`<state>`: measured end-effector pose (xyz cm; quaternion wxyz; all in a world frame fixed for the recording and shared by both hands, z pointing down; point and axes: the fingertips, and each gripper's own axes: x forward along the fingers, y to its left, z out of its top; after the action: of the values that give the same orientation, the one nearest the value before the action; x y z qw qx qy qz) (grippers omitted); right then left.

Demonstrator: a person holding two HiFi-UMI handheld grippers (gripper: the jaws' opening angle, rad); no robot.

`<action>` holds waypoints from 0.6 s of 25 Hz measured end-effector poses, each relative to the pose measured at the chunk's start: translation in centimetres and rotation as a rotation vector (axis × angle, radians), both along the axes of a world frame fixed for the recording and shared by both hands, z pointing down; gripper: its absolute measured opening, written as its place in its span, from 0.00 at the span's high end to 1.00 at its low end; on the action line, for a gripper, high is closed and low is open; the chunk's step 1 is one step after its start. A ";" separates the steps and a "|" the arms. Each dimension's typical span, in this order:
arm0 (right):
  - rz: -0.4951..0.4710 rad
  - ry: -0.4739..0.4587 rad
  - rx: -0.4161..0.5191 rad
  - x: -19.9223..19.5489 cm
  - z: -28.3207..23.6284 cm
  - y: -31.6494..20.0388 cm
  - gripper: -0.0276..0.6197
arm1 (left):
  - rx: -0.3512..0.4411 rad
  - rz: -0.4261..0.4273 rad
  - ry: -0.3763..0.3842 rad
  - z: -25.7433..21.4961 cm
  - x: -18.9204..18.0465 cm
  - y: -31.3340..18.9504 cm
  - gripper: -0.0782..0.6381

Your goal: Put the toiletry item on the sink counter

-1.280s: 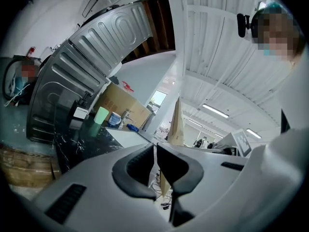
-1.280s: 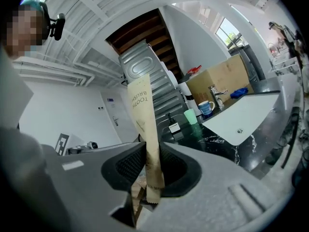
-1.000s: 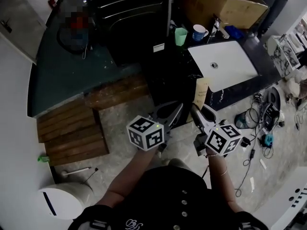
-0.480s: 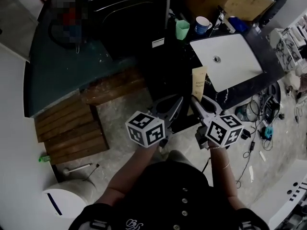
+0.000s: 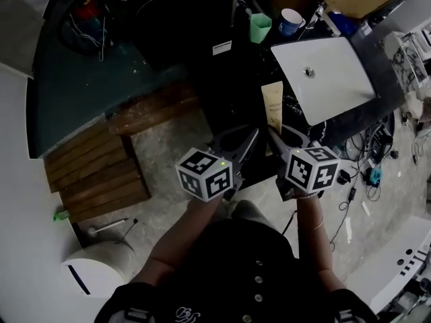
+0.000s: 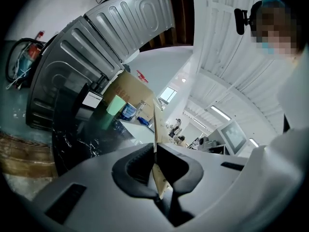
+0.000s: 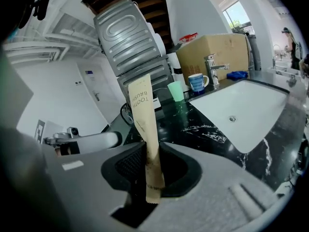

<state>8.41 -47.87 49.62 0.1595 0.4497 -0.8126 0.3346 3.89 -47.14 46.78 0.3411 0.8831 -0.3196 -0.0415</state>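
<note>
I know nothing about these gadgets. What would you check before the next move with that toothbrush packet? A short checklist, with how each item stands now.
1. Packet gripped by right tool: ok.
2. Left tool pinching it too: ok; one probably lets go first.
3. Bare counter beside basin to land on: ok.
4. Green cup and mug stand clear, at the back: ok.
5. Packet's height above counter: cannot tell.

Matt kraft-paper toothbrush packet (image 7: 145, 124); glossy black marble counter (image 7: 207, 129)
</note>
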 end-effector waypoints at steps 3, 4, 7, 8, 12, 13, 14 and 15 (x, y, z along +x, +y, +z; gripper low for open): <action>0.014 0.019 -0.013 0.2 0.7 -0.8 0.83 | -0.014 -0.004 0.005 0.5 -0.2 -0.7 0.85; 0.016 0.027 -0.016 0.2 0.9 -1.1 0.83 | -0.018 -0.004 0.006 0.6 -0.2 -0.9 0.85; 0.032 0.041 -0.031 0.3 1.6 -1.6 0.83 | -0.026 0.004 0.005 0.8 -0.2 -1.1 0.85; 0.038 0.043 -0.037 0.4 1.8 -1.8 0.83 | -0.029 0.007 0.004 0.9 -0.1 -1.1 0.85; 0.061 0.053 -0.054 0.5 2.7 -2.7 0.83 | -0.029 0.012 0.000 1.2 -0.1 -1.7 0.85; 0.066 0.053 -0.059 0.6 2.9 -2.8 0.83 | -0.028 0.015 -0.002 1.2 -0.2 -1.9 0.85; 0.071 0.055 -0.065 0.6 3.0 -2.9 0.83 | -0.028 0.018 -0.004 1.3 -0.2 -2.0 0.85; 0.076 0.057 -0.071 0.7 3.2 -3.0 0.83 | -0.028 0.020 -0.006 1.3 -0.3 -2.2 0.85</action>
<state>9.08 -50.85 52.80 0.1857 0.4836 -0.7778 0.3560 3.58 -49.31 48.07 0.3528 0.8815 -0.3123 -0.0311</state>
